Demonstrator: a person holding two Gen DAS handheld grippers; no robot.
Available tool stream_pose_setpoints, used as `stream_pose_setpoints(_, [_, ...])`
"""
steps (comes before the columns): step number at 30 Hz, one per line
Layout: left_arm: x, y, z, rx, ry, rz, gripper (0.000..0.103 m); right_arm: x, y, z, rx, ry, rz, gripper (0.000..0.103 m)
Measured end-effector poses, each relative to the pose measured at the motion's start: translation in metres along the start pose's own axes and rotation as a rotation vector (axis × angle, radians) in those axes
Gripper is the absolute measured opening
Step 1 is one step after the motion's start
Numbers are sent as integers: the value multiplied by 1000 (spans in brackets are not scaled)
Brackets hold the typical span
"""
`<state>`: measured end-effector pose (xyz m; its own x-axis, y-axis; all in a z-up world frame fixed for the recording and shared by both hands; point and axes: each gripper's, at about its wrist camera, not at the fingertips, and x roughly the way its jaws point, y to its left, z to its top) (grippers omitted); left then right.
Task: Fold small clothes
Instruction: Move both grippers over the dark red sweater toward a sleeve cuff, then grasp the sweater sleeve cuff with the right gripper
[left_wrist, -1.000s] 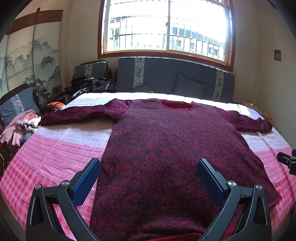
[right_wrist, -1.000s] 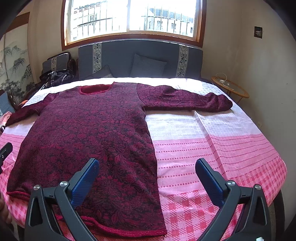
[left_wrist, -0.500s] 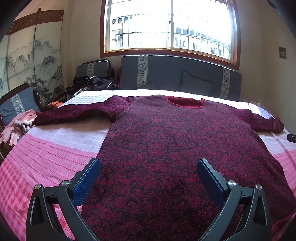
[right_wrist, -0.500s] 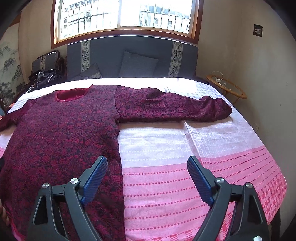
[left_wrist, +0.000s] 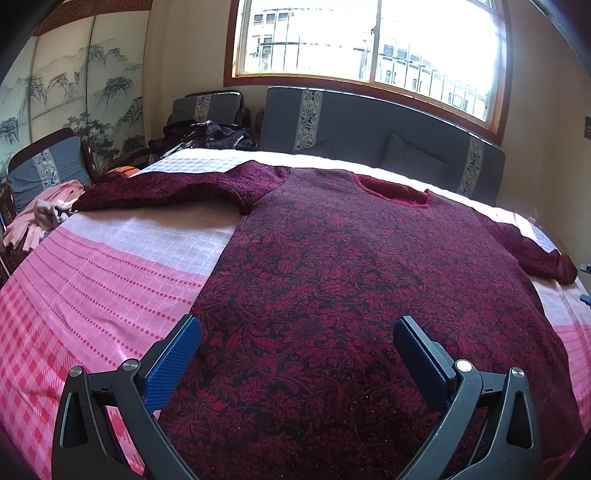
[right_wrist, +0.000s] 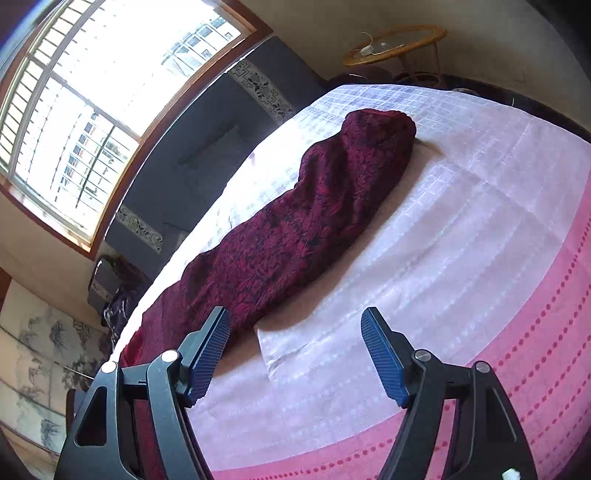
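Sweater lies flat and unfolded on the bed; all folds remain. Left hand-held gripper gapes empty above its body. Right hand-held gripper is closing, empty, beside its sleeve.

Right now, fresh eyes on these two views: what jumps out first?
A dark red patterned sweater spread flat across the pink-and-white bedspread, one sleeve stretched out sideways over the white part. The left gripper hangs open over the sweater's lower body; the right gripper, jaws closing with nothing between them, is tilted and aimed near that sleeve's base. A bright window glares behind the headboard.
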<state>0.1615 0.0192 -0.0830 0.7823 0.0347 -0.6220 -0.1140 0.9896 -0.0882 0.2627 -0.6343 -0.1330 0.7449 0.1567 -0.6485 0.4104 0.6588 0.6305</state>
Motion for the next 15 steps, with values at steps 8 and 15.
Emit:
stream_pose_setpoints(8, [5,0,-1,1,31,1,103,13,-62,79,223,-86,87,72])
stream_pose_setpoints(15, [8,0,-1,1,53,6,103,30,-70,113,191,-80,81,68])
